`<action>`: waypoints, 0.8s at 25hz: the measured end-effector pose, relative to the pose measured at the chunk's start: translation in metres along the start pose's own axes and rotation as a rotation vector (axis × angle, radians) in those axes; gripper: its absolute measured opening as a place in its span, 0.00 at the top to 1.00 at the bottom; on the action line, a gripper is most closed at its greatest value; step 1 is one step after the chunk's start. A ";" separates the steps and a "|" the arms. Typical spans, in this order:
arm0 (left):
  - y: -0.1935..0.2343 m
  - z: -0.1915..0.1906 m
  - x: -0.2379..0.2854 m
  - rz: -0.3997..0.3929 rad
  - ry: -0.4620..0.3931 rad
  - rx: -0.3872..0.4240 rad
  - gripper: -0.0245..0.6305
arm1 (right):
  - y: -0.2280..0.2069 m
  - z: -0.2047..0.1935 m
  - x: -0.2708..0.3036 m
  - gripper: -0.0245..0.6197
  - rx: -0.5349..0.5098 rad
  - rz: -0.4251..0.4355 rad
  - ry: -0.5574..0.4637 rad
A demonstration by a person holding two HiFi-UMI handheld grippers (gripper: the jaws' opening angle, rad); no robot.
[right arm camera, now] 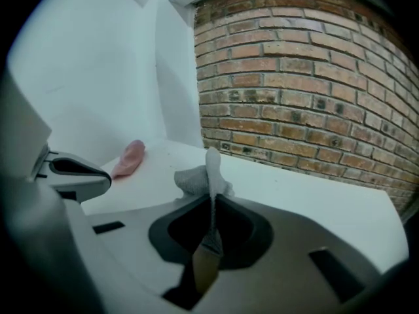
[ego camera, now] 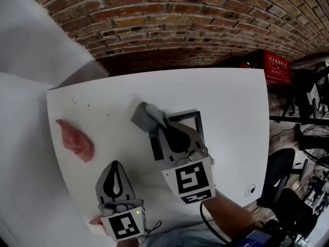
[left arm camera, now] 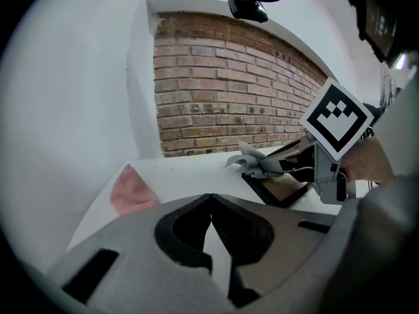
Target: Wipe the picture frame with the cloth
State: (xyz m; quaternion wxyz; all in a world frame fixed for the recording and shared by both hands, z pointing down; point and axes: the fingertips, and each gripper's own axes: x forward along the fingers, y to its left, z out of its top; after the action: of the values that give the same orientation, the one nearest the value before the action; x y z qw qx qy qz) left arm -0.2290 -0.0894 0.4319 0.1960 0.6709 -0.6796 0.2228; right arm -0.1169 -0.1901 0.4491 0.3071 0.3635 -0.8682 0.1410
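Observation:
A black picture frame (ego camera: pixel 191 118) lies flat near the middle of the white table (ego camera: pixel 231 117). My right gripper (ego camera: pixel 163 125) is over the frame's left edge, shut on a grey cloth (ego camera: pixel 146 116) that bunches out past the fingertips onto that edge. In the right gripper view the grey cloth (right arm camera: pixel 201 176) is pinched between the jaws of the right gripper (right arm camera: pixel 213 200). My left gripper (ego camera: pixel 115 165) is nearer me, shut and empty, low over bare table. From the left gripper view (left arm camera: pixel 211 199) the frame (left arm camera: pixel 280 192) and grey cloth (left arm camera: pixel 254 159) show to the right.
A pink cloth (ego camera: pixel 75 141) lies crumpled near the table's left edge, left of the left gripper. A brick wall (ego camera: pixel 175 19) runs behind the table. A red box (ego camera: pixel 277 66) and dark chairs (ego camera: pixel 280 176) stand off the right side.

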 end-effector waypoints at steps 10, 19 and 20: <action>-0.018 0.006 0.004 -0.026 -0.002 0.030 0.95 | -0.024 -0.012 -0.011 0.92 0.027 -0.038 0.009; -0.030 0.012 0.008 -0.048 -0.016 0.061 0.95 | -0.045 -0.018 -0.019 0.92 0.049 -0.074 0.013; -0.032 0.011 0.009 -0.050 -0.011 0.061 0.95 | -0.047 -0.019 -0.020 0.92 0.051 -0.078 0.012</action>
State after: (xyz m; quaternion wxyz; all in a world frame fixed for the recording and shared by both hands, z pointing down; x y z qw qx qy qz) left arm -0.1970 -0.1029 0.4286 0.1772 0.6946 -0.6566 0.2345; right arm -0.0642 -0.2030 0.4525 0.3083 0.4040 -0.8475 0.1533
